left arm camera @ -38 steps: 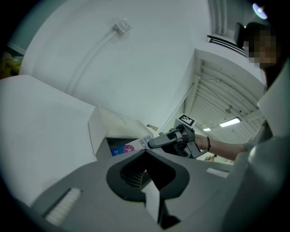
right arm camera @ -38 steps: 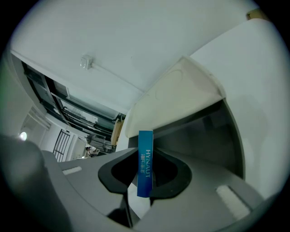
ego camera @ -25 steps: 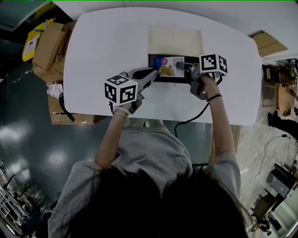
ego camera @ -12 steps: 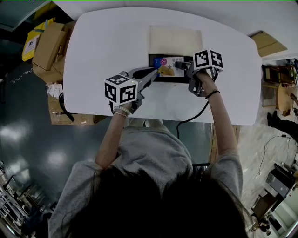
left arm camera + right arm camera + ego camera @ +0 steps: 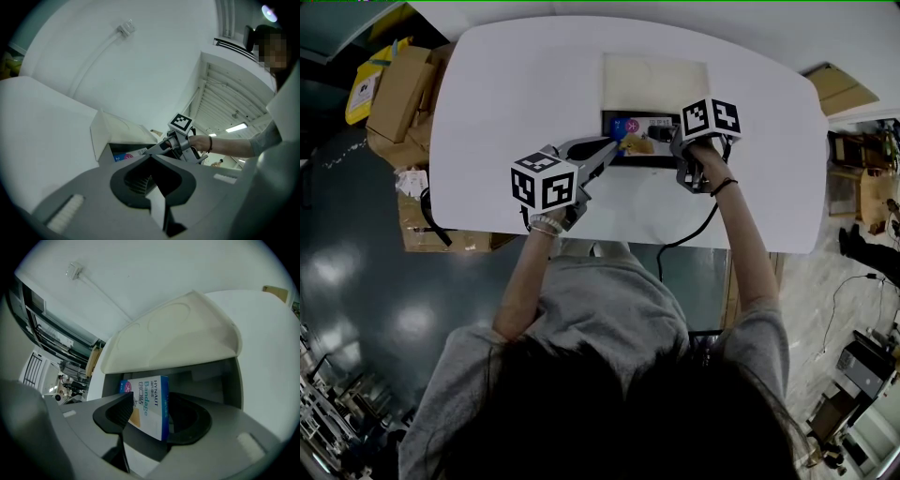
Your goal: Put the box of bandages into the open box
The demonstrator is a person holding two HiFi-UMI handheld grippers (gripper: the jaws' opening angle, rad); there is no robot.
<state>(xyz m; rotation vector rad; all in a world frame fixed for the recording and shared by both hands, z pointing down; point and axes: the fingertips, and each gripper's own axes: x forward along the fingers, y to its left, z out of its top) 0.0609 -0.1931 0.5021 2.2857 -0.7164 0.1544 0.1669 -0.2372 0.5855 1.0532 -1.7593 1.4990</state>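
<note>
The open box [image 5: 684,161] has a dark inside and a cream lid [image 5: 654,82] folded back; it sits mid-table. The blue-and-white bandage box [image 5: 637,127] lies inside it. In the right gripper view the bandage box [image 5: 150,404] stands tilted between the jaws of my right gripper [image 5: 150,416], which are opening, with a gap showing at the right jaw. My right gripper [image 5: 661,133] reaches in from the right. My left gripper [image 5: 614,145] is shut at the open box's front left corner, with nothing seen between its jaws [image 5: 150,161].
The white table [image 5: 516,94] has a rounded far edge. Cardboard boxes [image 5: 394,89] and a yellow bag [image 5: 364,82] stand on the floor to the left. A black cable [image 5: 694,230] runs off the table's near edge by my right arm.
My right gripper has moved left, further over the open box, and the bandage box has gone with it. My left gripper has stayed in place.
</note>
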